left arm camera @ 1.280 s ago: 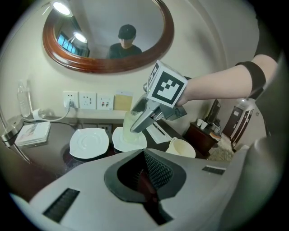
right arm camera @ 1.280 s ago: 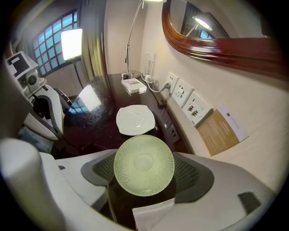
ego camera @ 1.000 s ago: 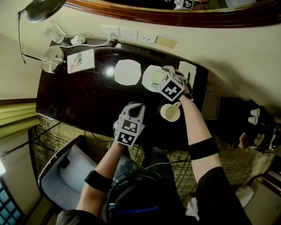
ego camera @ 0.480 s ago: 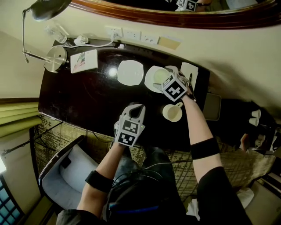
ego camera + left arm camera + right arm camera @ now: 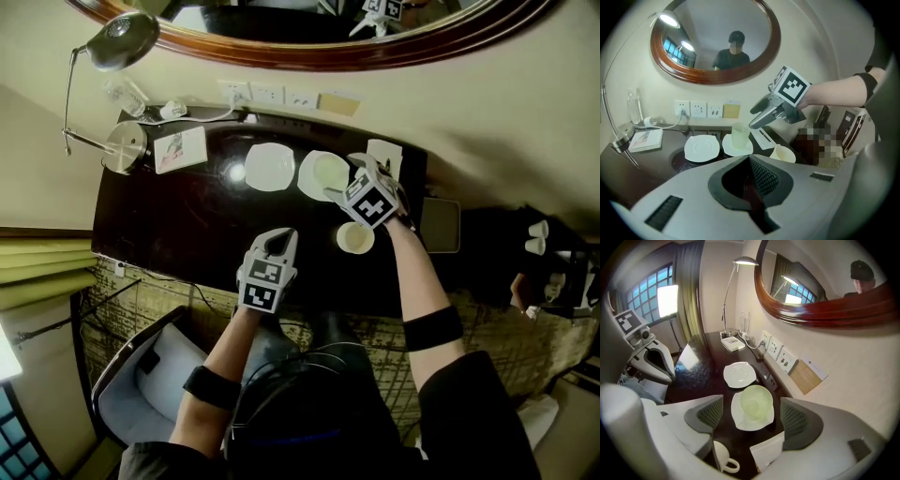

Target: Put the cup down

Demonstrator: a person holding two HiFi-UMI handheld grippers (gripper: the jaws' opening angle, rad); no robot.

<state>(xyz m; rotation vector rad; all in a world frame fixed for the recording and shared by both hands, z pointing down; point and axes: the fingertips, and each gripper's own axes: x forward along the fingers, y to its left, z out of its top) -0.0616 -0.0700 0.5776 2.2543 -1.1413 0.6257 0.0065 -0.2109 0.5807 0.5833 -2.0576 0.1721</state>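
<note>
Green glass cup (image 5: 753, 404) stands upright on the white saucer (image 5: 738, 420) on the dark desk (image 5: 187, 216). Right gripper (image 5: 757, 116) hovers above it, jaws wide though just narrowed slightly; the cup lies below the gap, untouched. Left gripper (image 5: 277, 242) is closed and empty. Placement appears complete: lift the right gripper straight up, keeping both jaws clear of the rim and the white mug (image 5: 355, 238).

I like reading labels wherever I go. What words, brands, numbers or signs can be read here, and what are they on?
No text here can be read.
Booklet: a picture and some print, too small to read.
Tan card on the wall: no print that I can make out.
Marker cubes: black-and-white squares only, no letters.
</note>
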